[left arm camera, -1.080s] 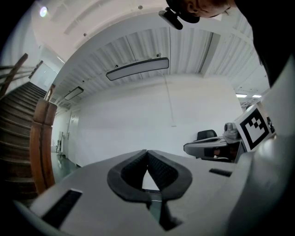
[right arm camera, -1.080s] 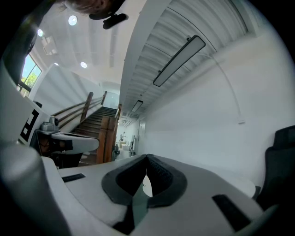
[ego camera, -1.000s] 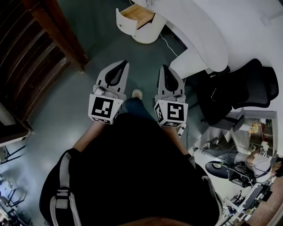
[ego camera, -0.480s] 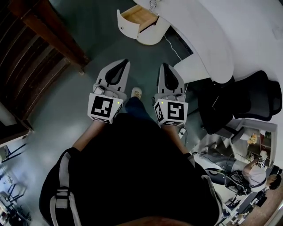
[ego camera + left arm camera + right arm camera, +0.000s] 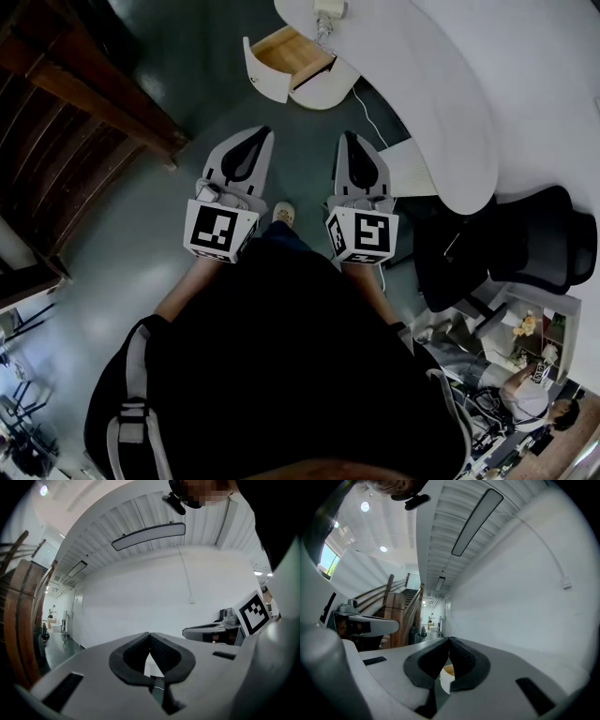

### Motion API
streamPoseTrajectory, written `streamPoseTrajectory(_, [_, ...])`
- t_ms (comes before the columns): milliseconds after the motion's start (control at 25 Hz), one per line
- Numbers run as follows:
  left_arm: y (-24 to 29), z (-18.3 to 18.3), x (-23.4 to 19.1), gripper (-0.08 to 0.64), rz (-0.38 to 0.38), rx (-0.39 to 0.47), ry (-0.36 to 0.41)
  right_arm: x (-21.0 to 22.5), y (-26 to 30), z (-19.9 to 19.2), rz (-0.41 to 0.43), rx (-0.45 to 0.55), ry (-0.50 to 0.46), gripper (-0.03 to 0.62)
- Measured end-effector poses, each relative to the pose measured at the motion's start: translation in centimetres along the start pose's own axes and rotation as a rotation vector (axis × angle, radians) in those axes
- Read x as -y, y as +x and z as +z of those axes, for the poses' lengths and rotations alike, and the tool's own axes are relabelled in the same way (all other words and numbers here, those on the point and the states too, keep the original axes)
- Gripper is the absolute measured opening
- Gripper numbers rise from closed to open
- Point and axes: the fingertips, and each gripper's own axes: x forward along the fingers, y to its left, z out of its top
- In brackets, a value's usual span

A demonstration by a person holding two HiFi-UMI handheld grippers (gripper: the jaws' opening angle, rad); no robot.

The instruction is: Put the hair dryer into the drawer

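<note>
The white drawer [image 5: 281, 58] stands pulled open from the end of the curved white desk [image 5: 450, 103], its wooden inside bare. On the desk edge above it lies a small white object [image 5: 328, 9] with a cord hanging down; I cannot tell whether it is the hair dryer. My left gripper [image 5: 260, 132] and right gripper [image 5: 348, 138] are held level side by side, short of the drawer, both shut and empty. In the left gripper view the left gripper's [image 5: 149, 633] tips meet. Through the right gripper's [image 5: 449, 639] jaw gap a bit of the drawer [image 5: 446, 673] shows.
A dark wooden staircase [image 5: 75, 103] runs along the left. A black office chair [image 5: 516, 244] stands at the right beside the desk. Grey-green floor [image 5: 202, 84] lies between me and the drawer. My shoe [image 5: 283, 214] shows below the grippers.
The drawer and desk have slid down and nearer in the head view as I walk toward them. Both grippers stay shut and keep their place in front of me.
</note>
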Motion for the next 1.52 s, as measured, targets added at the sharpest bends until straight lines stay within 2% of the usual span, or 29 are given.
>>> streamPoseTrajectory(200, [4.2,-0.7,-1.8,0.008,0.032,-0.017,-0.020,2.4,4.3,-0.5,0.027,-0.009,-0.003,0.023])
streamPoseTrajectory(360, [7.2,-0.5,-2.8,0.008,0.039,0.001,-0.009,4.0,7.1,-0.7,0.047,-0.018,-0.006,0.023])
streamPoseTrajectory(480, [8.7,-1.2,-3.5,0.008,0.062,-0.034,-0.035,4.8,8.7,-1.0,0.062,-0.022,-0.003,0.023])
streamPoseTrajectory(640, [10.3,-0.8,-3.8,0.008,0.058,-0.004,0.006,5.6,9.8,-1.5,0.073,-0.028,0.008,0.023])
streamPoseTrajectory(880, [11.6,-0.9,-4.2,0.008,0.064,-0.021,0.011,6.5,10.9,-2.1,0.076,-0.034,0.030,0.023])
streamPoseTrajectory(1280, [13.7,-0.9,-5.5,0.008,0.020,-0.020,0.019,7.0,13.1,-0.8,0.047,0.005,0.027,0.023])
streamPoseTrajectory(1520, [17.8,-1.0,-8.5,0.008,-0.004,-0.029,0.004,8.3,17.8,-1.1,0.023,-0.012,0.029,0.023])
